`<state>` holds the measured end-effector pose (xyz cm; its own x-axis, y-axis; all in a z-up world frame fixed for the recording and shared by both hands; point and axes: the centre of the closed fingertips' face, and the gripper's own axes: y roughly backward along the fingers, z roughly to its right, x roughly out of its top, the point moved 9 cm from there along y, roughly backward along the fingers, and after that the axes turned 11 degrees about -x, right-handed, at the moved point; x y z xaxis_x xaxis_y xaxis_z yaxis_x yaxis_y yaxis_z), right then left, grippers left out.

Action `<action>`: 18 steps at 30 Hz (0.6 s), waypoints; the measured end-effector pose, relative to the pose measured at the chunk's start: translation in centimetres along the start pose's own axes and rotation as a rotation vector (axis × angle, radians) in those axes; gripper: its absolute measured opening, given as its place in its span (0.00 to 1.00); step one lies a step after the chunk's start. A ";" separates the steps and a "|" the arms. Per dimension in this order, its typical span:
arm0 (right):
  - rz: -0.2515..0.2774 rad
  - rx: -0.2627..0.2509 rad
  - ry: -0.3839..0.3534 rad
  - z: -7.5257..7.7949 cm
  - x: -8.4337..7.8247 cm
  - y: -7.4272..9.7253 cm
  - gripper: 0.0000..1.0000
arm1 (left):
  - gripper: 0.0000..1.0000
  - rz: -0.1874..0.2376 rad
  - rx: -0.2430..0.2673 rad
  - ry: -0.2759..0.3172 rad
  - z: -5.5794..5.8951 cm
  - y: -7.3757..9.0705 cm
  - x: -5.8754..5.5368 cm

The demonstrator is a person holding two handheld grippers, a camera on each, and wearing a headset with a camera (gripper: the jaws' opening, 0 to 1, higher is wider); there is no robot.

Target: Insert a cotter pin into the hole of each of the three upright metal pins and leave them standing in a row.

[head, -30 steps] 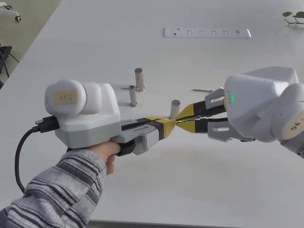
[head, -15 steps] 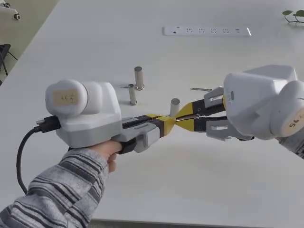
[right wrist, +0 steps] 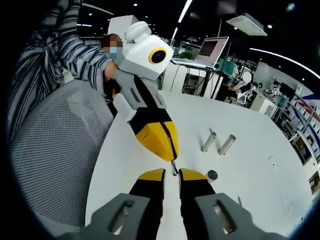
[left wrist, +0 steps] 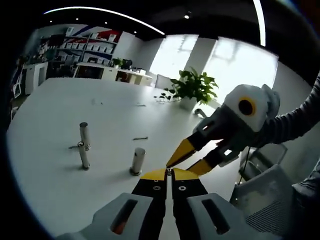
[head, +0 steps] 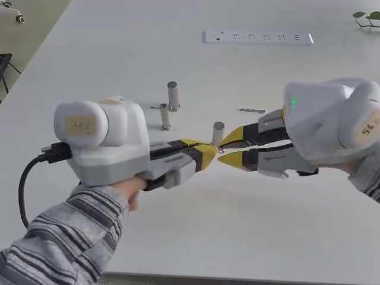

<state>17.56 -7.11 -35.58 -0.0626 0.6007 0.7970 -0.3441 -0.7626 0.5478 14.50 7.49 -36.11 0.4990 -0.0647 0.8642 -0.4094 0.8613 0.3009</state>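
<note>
Three upright metal pins stand on the white table: a far one (head: 173,96), a thin one (head: 165,117) and a near one (head: 218,133). A cotter pin (head: 157,108) sticks out at the far pin's base. My left gripper (head: 212,152) comes in from the left, shut on a small cotter pin (left wrist: 169,171) at its tips. My right gripper (head: 224,152) faces it tip to tip, open, its yellow jaws either side of that cotter pin (right wrist: 173,168). Both hover in front of the near pin (left wrist: 137,161).
A loose cotter pin (head: 252,110) lies on the table right of the upright pins. A white power strip (head: 258,38) lies at the far edge, with a plant (head: 368,19) at the far right. A black cable (head: 27,184) hangs from the left gripper.
The right gripper's jaws have spread apart from the cotter pin, which stays in the shut left gripper. Both grippers have held about the same place.
</note>
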 end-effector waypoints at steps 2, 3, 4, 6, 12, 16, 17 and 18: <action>0.008 0.016 -0.068 0.1 -0.2 0.1 0.07 | 0.00 -0.016 -0.007 -0.045 0.1 0.2 -0.1; 0.007 0.015 -0.091 0.3 -0.4 0.2 0.08 | 0.00 -0.024 -0.012 -0.061 0.2 0.3 -0.1; 0.013 0.025 -0.122 0.6 -0.6 0.2 0.08 | 0.00 -0.039 -0.023 -0.095 0.3 0.4 -0.2; 0.024 0.048 -0.179 0.6 -0.8 0.3 0.08 | 0.00 -0.051 -0.039 -0.133 0.5 0.5 -0.2; 0.051 0.132 -0.281 -0.1 -1.1 0.5 0.08 | 0.00 -0.060 -0.087 -0.195 1.2 0.6 -0.3; 0.063 0.175 -0.314 -0.9 -1.2 0.6 0.07 | 0.00 -0.067 -0.130 -0.221 1.6 0.5 -0.3; 0.062 0.180 -0.313 -1.0 -1.2 0.6 0.06 | 0.00 -0.070 -0.135 -0.224 1.7 0.5 -0.3; 0.061 0.191 -0.309 -1.3 -1.1 0.6 0.06 | 0.00 -0.072 -0.141 -0.229 1.7 0.5 -0.3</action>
<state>16.23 -7.96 -36.47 0.2184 0.4744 0.8528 -0.1656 -0.8432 0.5115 12.81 7.07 -35.51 0.3303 -0.2265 0.9163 -0.2608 0.9111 0.3192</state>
